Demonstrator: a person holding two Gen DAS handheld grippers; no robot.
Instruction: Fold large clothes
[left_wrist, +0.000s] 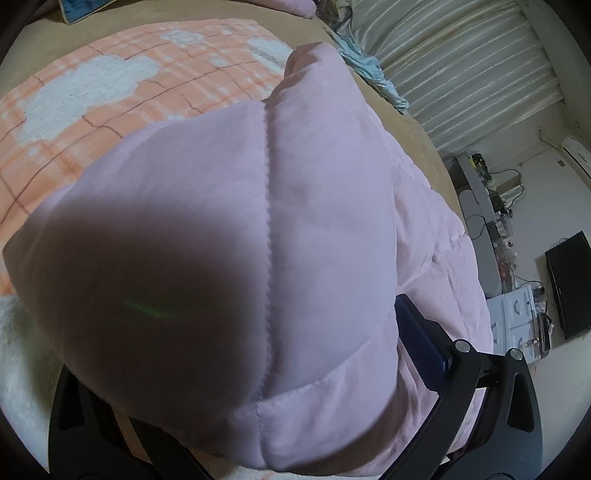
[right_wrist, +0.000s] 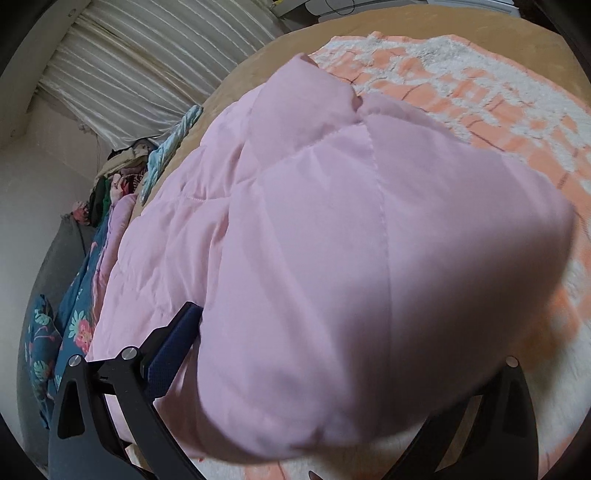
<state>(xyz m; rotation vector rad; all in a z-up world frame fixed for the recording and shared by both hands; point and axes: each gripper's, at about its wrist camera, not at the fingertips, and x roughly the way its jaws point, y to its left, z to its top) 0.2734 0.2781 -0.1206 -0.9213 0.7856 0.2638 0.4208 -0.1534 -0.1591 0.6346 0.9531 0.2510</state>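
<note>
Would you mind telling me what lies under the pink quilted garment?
Around the pink quilted garment an orange checked blanket shows, spread over a tan bed cover. What lies directly beneath the garment is covered, as is most of both grippers' jaws.

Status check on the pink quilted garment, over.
Left hand-held gripper and right hand-held gripper: each shut on pink quilted garment. Garment bunched over orange checked blanket. Nothing in the way.
</note>
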